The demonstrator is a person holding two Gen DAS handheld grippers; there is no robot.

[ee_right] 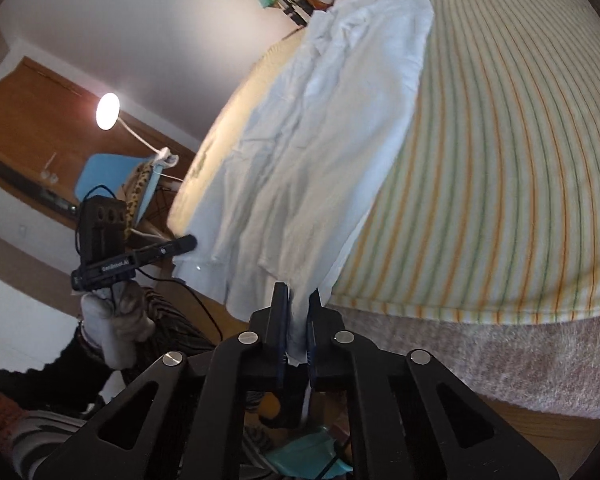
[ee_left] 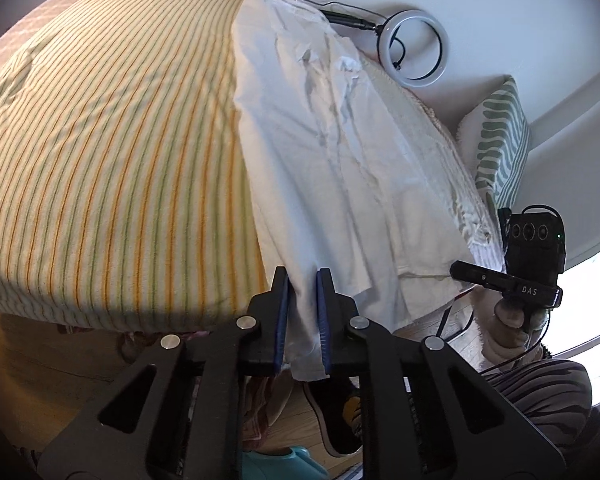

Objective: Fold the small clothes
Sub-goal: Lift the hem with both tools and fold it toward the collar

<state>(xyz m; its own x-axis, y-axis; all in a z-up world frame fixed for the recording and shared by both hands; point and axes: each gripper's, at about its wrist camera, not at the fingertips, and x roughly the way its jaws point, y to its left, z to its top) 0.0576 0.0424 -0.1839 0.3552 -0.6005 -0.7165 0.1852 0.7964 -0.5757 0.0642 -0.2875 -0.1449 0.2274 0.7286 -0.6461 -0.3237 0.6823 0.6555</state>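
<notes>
A white garment (ee_left: 340, 152) lies stretched along the edge of a bed with a green-and-orange striped cover (ee_left: 108, 152). My left gripper (ee_left: 303, 280) is shut on one near corner of the garment, cloth hanging between the blue pads. My right gripper (ee_right: 298, 300) is shut on the other near corner of the same garment (ee_right: 320, 128), which runs away from it over the striped cover (ee_right: 500, 168). Each gripper shows in the other's view: the right one (ee_left: 460, 270) and the left one (ee_right: 188, 242).
A ring light (ee_left: 414, 46) lies on the floor beyond the bed. A green patterned cushion (ee_left: 500, 140) sits at the right. A lit lamp (ee_right: 108, 111), a blue chair (ee_right: 108, 176) and a wooden desk stand at the left. A fuzzy pink blanket edge (ee_right: 500, 352) hangs below the cover.
</notes>
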